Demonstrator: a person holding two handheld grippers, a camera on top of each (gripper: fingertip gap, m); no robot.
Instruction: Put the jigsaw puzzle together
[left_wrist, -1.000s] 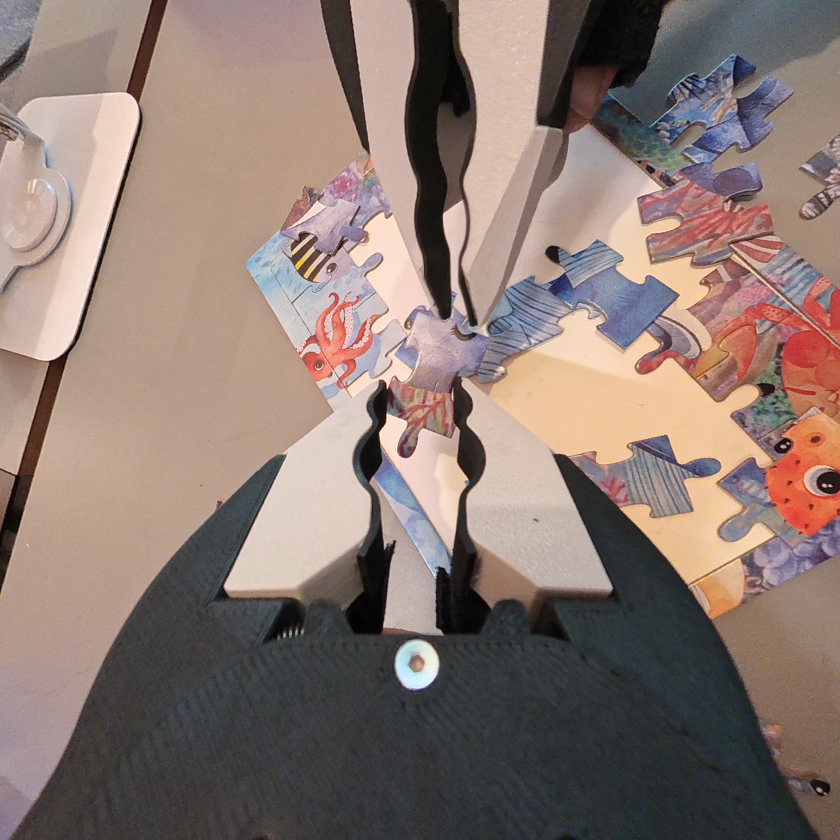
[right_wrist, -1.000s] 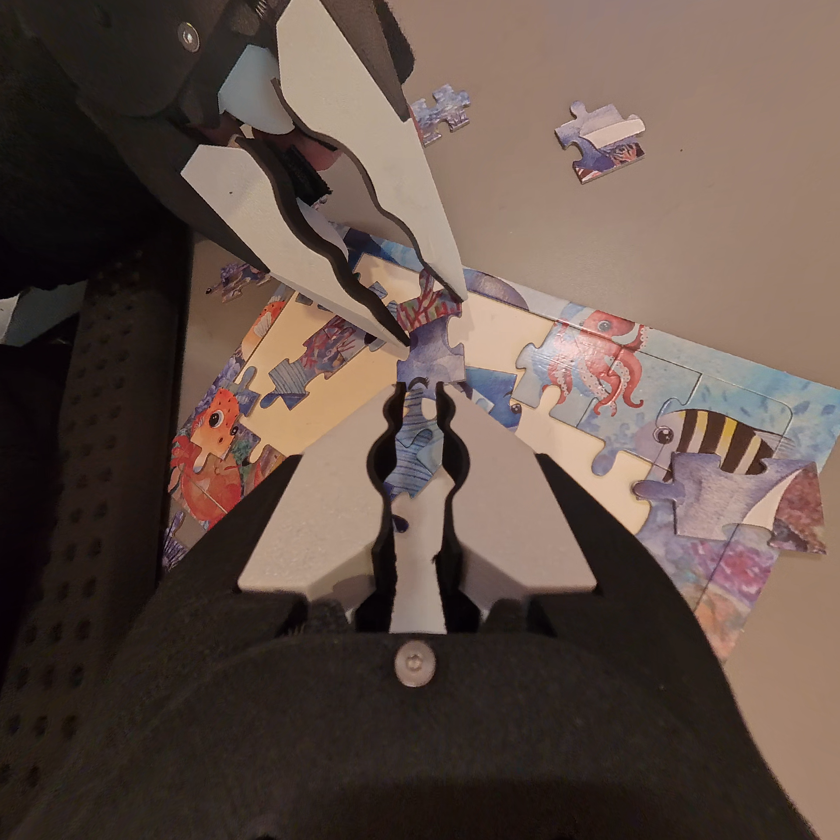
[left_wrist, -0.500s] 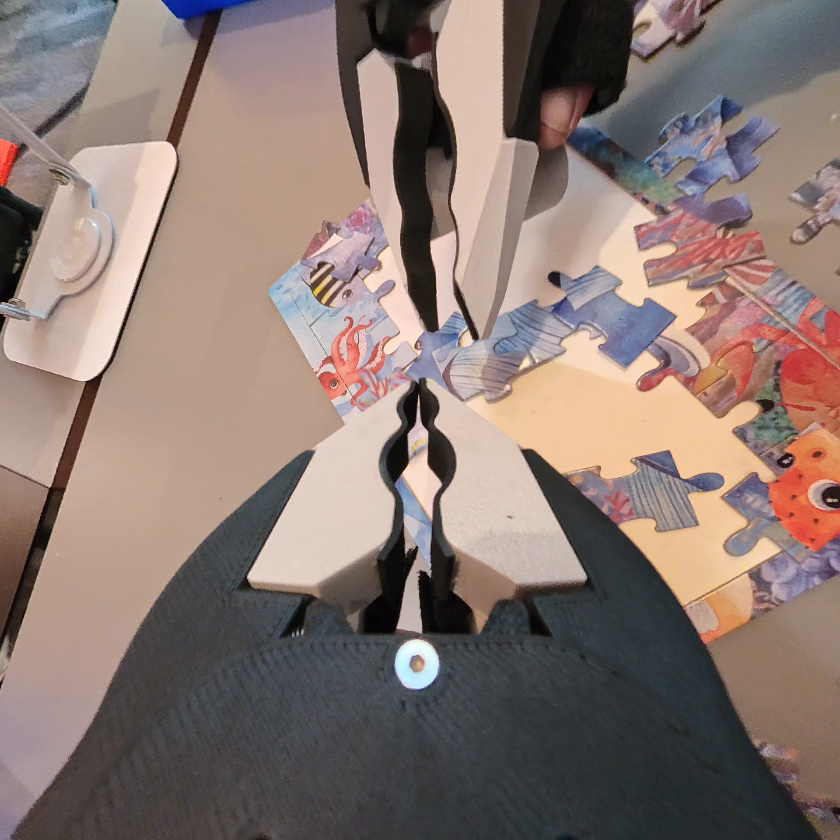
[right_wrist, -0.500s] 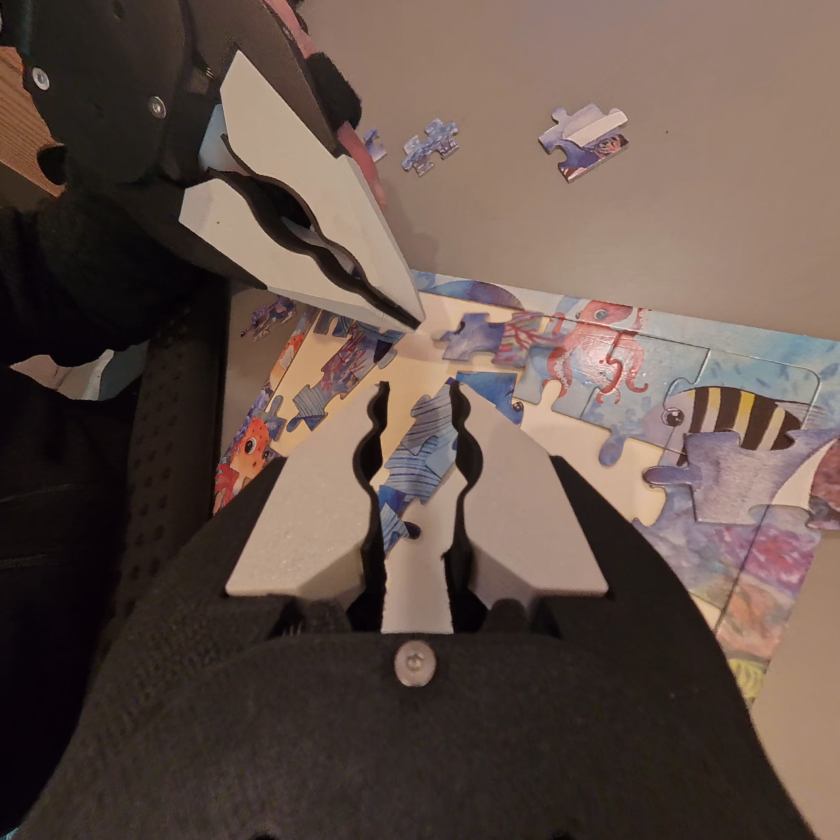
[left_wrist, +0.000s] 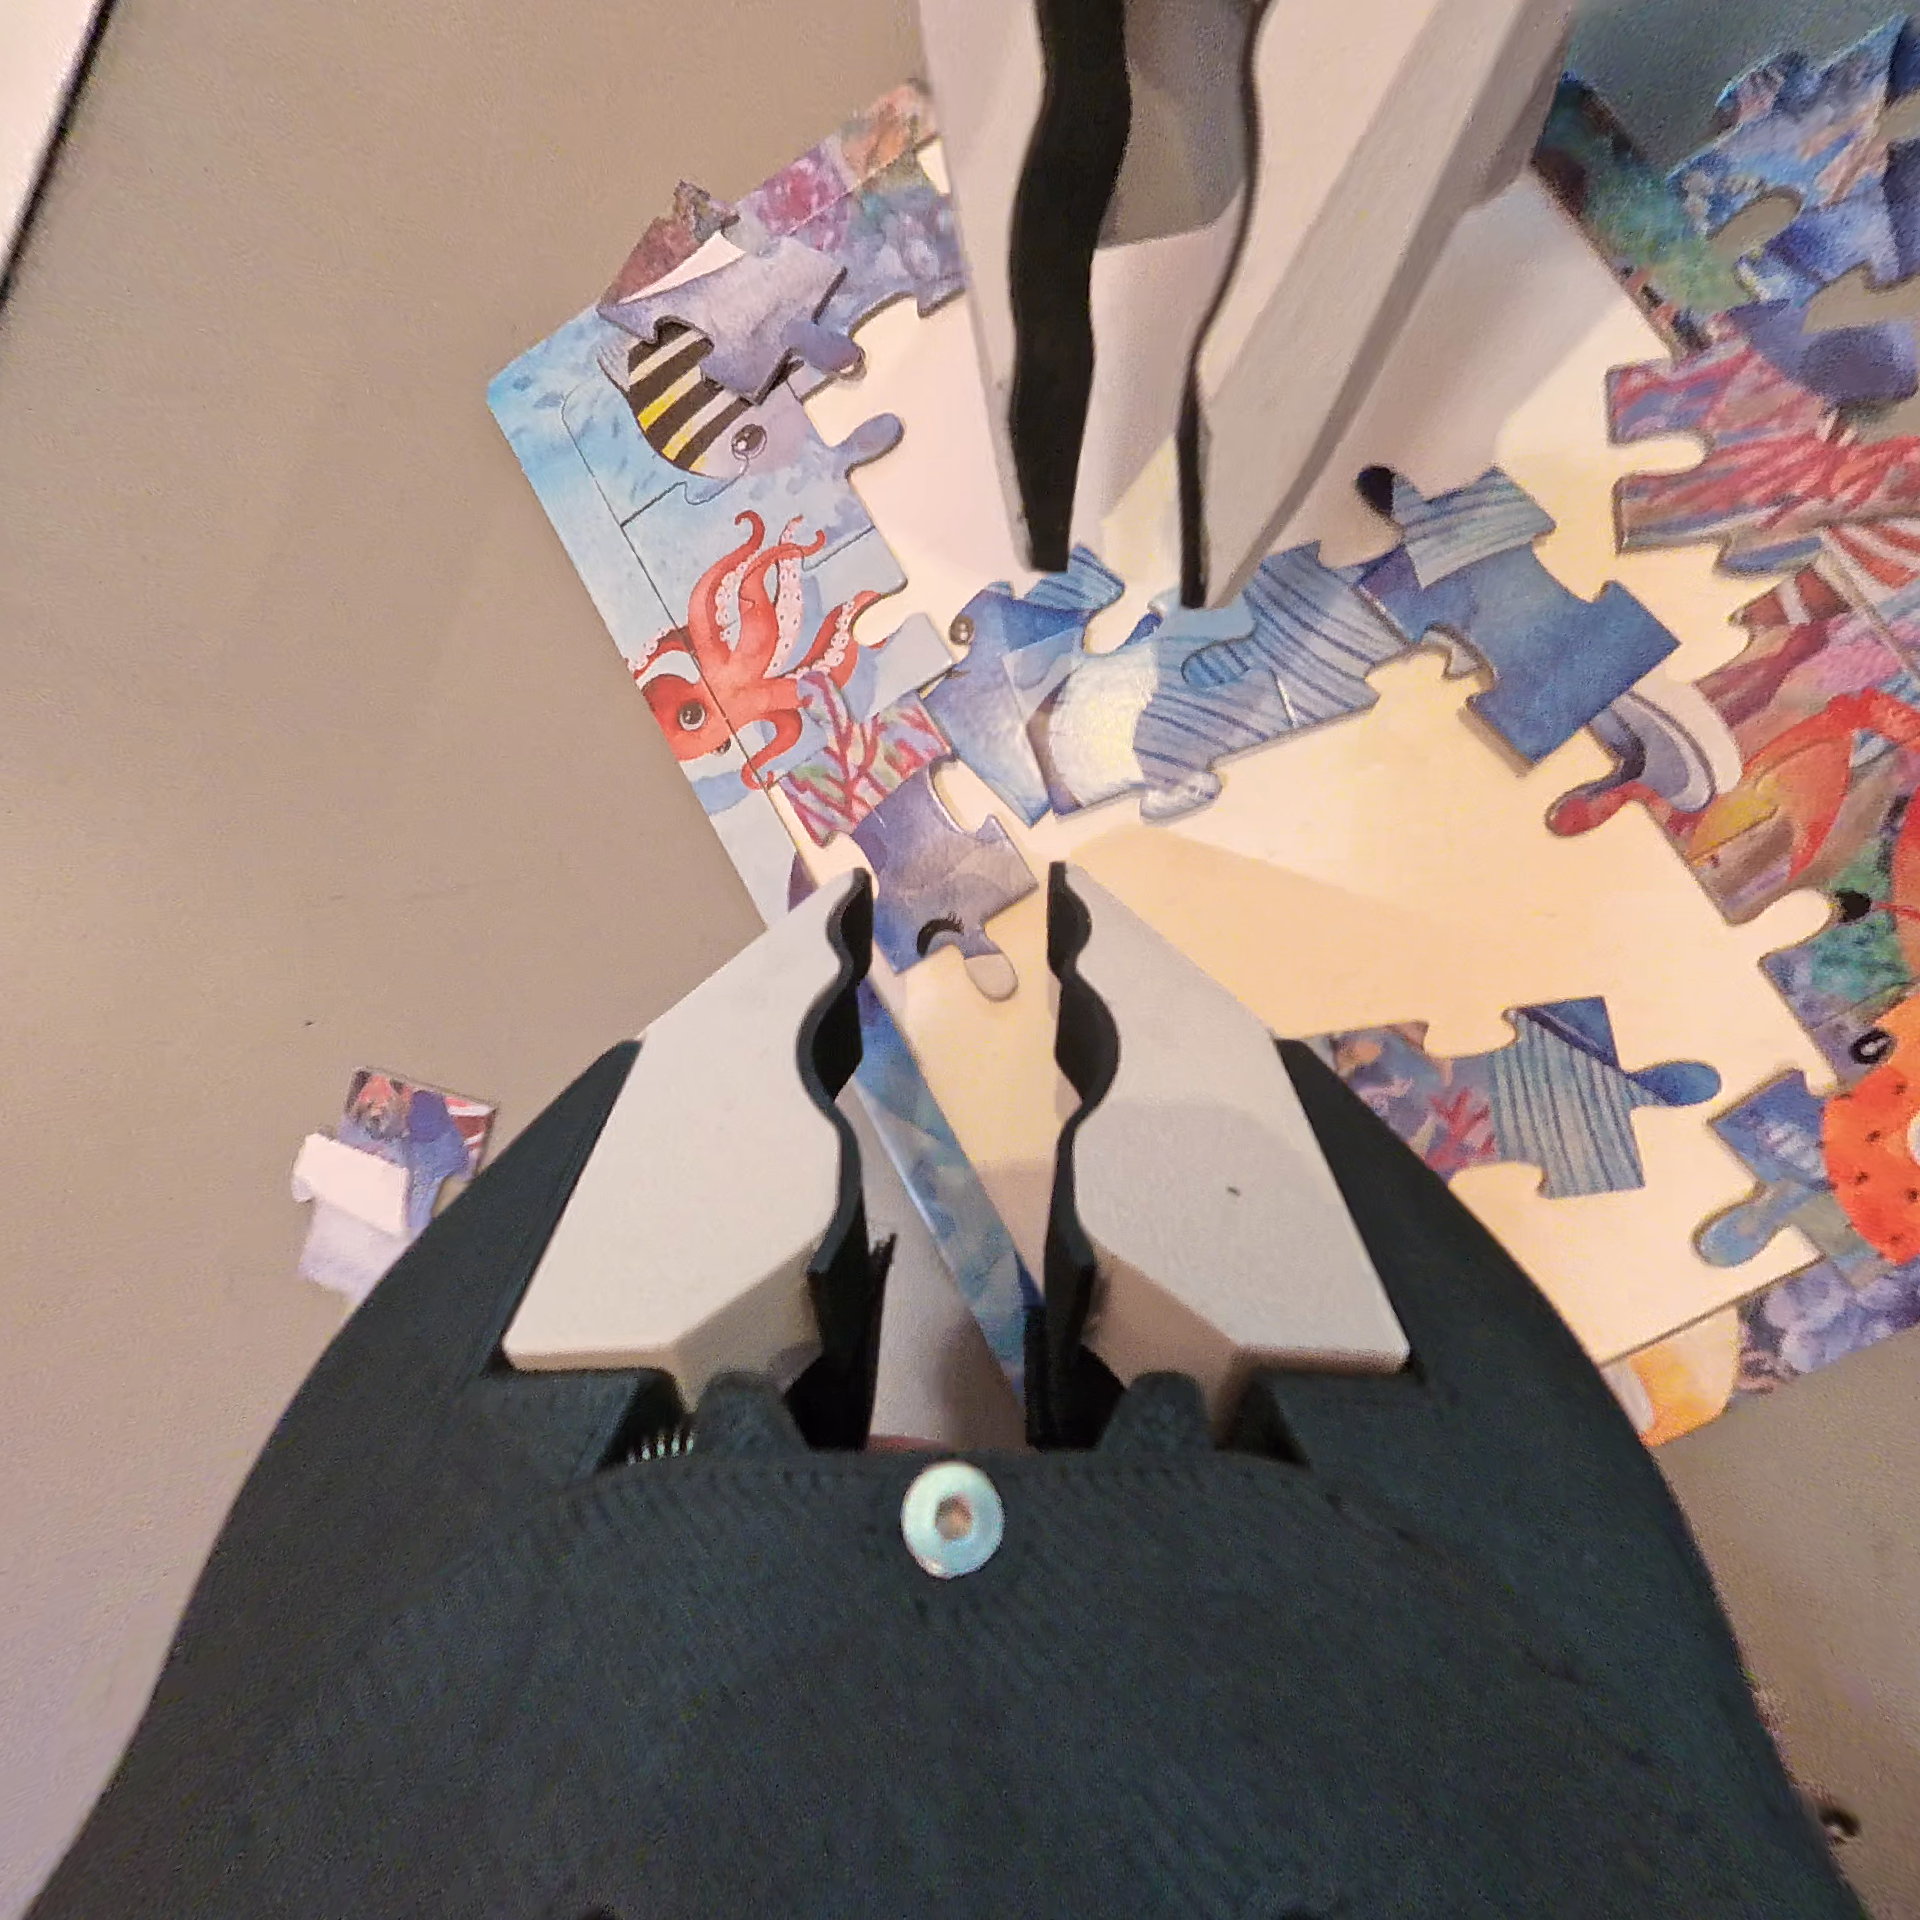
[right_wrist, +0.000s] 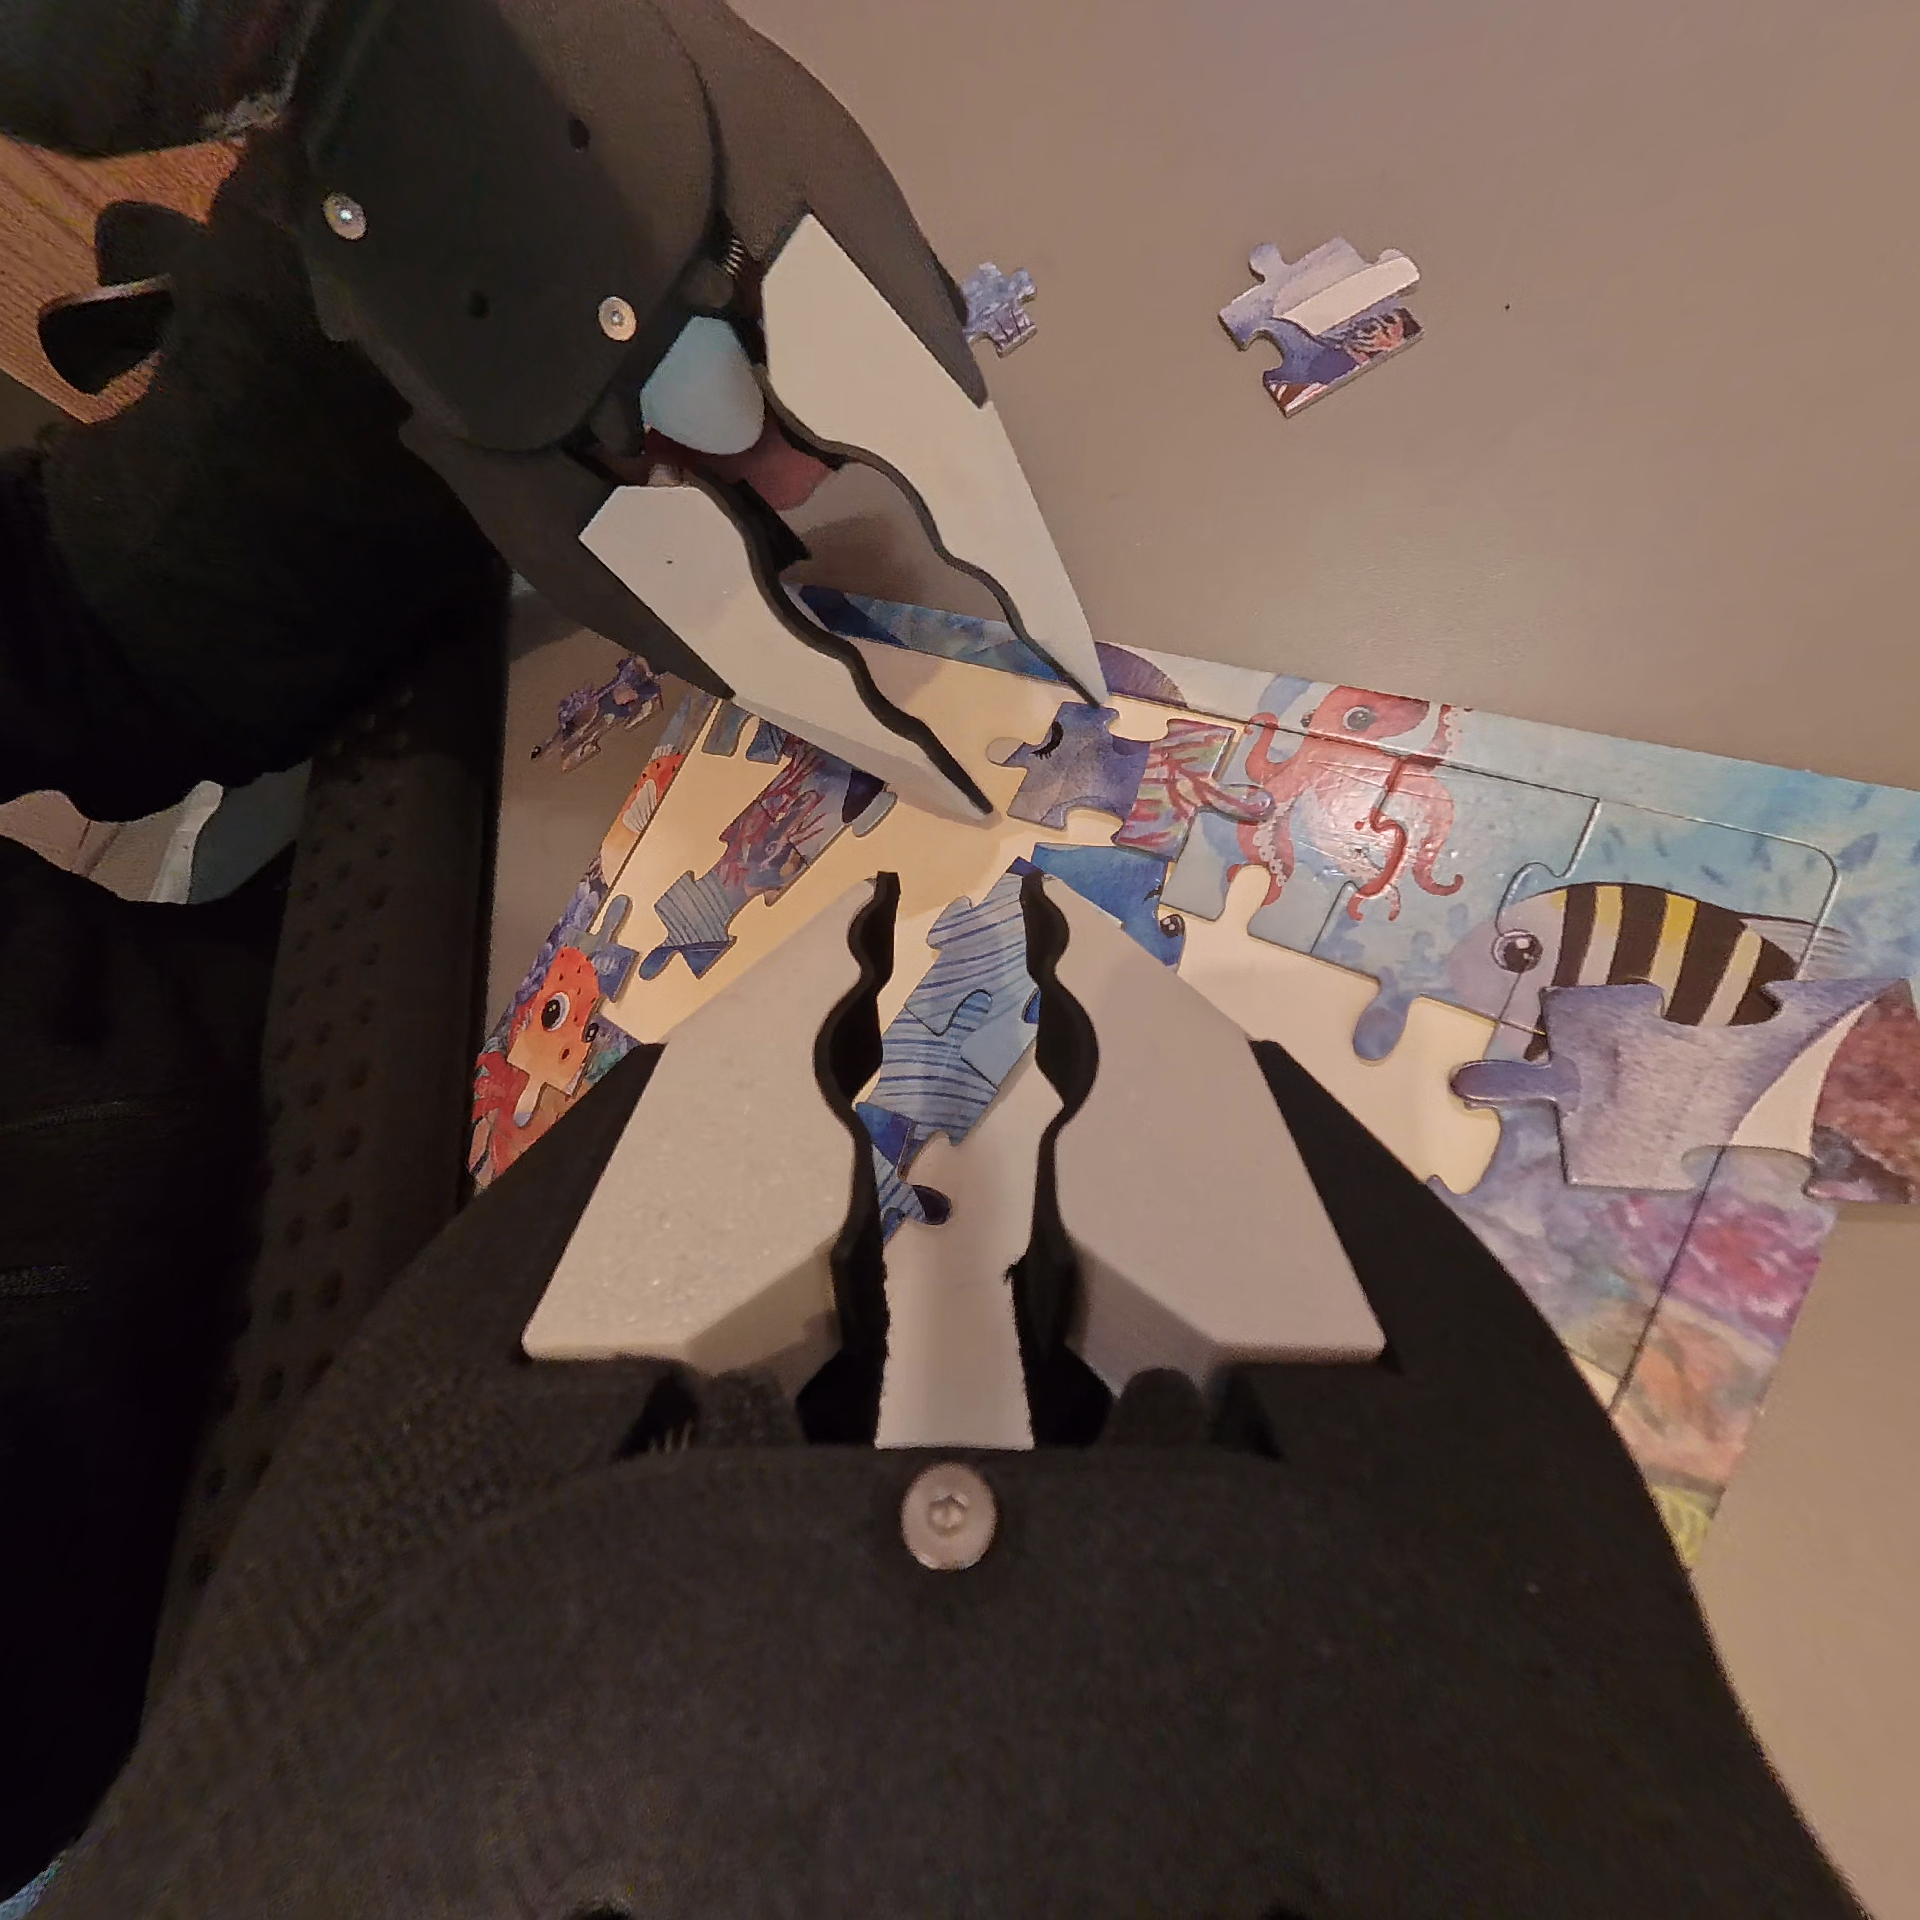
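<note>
Bare cream tray floor (left_wrist: 1299, 914) between scattered pieces; right gripper (left_wrist: 1122, 582) blocking from above; open grey table (left_wrist: 260, 623) alongside.

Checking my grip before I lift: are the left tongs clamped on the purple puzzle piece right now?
No, the left tongs stand open, and the purple piece lies flat on the puzzle board between their tips.

- The puzzle board (left_wrist: 1226, 935) runs off the right edge of the left wrist view, and the right gripper (left_wrist: 1127, 582) hides its middle top.
- A loose piece (left_wrist: 390, 1153) on the table (left_wrist: 260, 727) is half hidden behind the left gripper (left_wrist: 951, 894) body.
- In the right wrist view, the small piece (right_wrist: 1000, 301) is partly covered by the left gripper.
- The striped blue piece (right_wrist: 956, 1018) is partly hidden by the right gripper's fingers (right_wrist: 727, 1143).
</note>
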